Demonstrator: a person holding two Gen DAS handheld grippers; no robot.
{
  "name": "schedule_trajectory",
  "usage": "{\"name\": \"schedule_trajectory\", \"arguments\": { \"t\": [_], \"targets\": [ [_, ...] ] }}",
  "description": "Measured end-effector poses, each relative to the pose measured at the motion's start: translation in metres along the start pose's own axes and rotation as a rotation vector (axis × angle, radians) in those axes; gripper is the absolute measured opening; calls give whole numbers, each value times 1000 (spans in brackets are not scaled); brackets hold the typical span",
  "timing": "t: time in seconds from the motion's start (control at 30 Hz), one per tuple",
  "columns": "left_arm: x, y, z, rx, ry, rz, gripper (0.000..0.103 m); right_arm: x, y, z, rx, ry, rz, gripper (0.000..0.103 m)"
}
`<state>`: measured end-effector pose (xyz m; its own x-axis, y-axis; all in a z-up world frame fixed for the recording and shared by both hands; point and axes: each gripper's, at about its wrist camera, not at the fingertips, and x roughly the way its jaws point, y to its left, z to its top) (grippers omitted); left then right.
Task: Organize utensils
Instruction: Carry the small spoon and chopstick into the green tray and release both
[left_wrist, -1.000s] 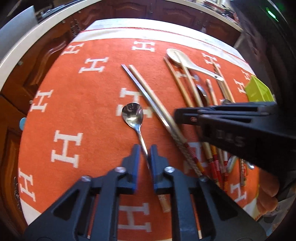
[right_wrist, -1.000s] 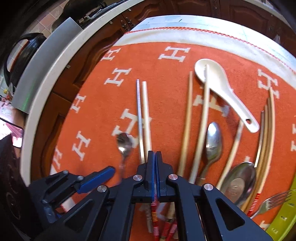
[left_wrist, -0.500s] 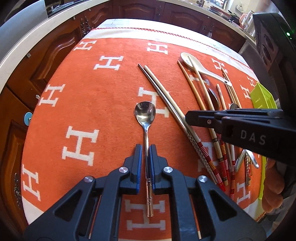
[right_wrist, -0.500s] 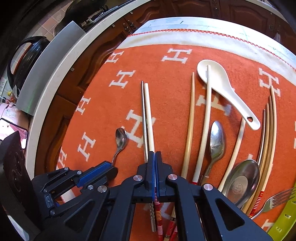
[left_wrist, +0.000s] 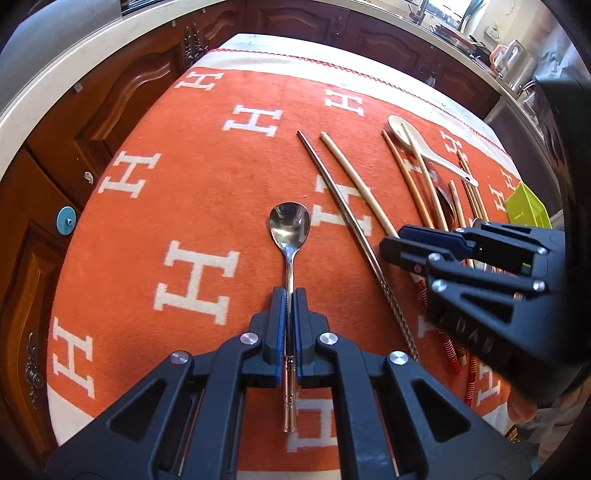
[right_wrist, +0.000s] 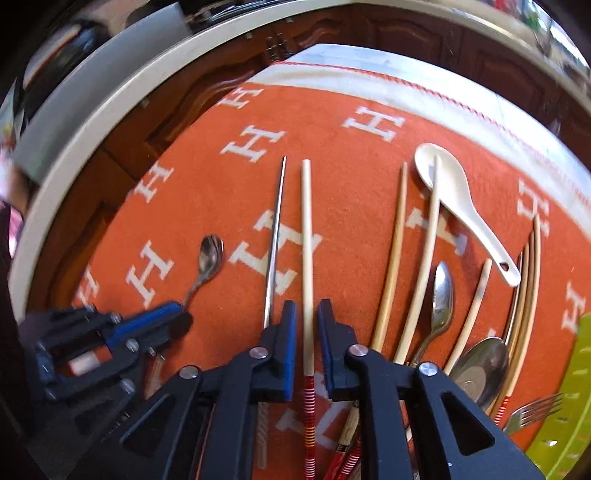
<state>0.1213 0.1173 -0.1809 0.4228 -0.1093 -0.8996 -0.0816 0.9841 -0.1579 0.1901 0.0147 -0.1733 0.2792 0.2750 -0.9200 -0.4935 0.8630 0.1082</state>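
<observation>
My left gripper (left_wrist: 290, 295) is shut on the handle of a small steel spoon (left_wrist: 289, 229), bowl pointing away, over the orange cloth (left_wrist: 207, 162). The same spoon (right_wrist: 208, 258) and left gripper (right_wrist: 173, 317) show at the left of the right wrist view. My right gripper (right_wrist: 307, 308) is open, its jaws either side of a pale bamboo chopstick (right_wrist: 307, 236) with a red striped end. A steel chopstick (right_wrist: 275, 236) lies just left of it. In the left wrist view the right gripper (left_wrist: 397, 245) sits over these chopsticks.
Right of the chopstick pair lie more bamboo chopsticks (right_wrist: 393, 258), a white ceramic spoon (right_wrist: 454, 199), a steel teaspoon (right_wrist: 441, 299), a large steel spoon (right_wrist: 480, 369) and a fork (right_wrist: 535, 408). A lime-green tray (right_wrist: 569, 398) stands at the far right. Wooden cabinets (left_wrist: 110, 103) lie beyond the cloth's left edge.
My right gripper has opened; it was shut before. My left gripper closed onto the spoon's handle and straightened the spoon, moving left away from the chopsticks.
</observation>
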Motion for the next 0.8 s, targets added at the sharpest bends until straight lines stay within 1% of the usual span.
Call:
{"name": "schedule_trajectory", "arguments": {
  "t": [0.1,0.13,0.17,0.2,0.23,0.3,0.4,0.43,0.53,0.6,0.7,0.8],
  "targets": [
    [-1,3,-1,-9,-4,-8,2,-1,7,-3,-23,-15,-48,17],
    [-2,4,-2,-11,-5,-10,2,-1,8,-4,-17,-18,-58,14],
    [-2,4,-2,-13,-5,-13,2,-2,9,-5,-6,-20,-73,6],
    [-2,4,-2,-15,-4,-18,2,-3,8,-5,7,-19,-75,5],
    [-2,5,-2,-12,4,-26,2,-4,6,-6,40,-16,-56,5],
    [-6,6,-2,-20,7,-48,2,-9,-5,-9,129,-16,12,5],
    [-19,5,-1,-26,-12,-79,2,-21,-20,-16,229,-34,70,5],
    [-25,4,-1,-25,-18,-90,2,-29,-27,-22,276,-43,110,5],
    [-41,-2,1,-14,-36,-121,2,-53,-39,-36,347,-84,160,5],
    [-53,-9,0,5,-53,-134,2,-71,-48,-48,391,-117,180,5],
    [-72,-28,2,47,-67,-174,2,-98,-64,-69,453,-162,192,5],
    [-90,-59,5,103,-77,-230,2,-127,-91,-100,545,-210,196,5]
  ]
}}
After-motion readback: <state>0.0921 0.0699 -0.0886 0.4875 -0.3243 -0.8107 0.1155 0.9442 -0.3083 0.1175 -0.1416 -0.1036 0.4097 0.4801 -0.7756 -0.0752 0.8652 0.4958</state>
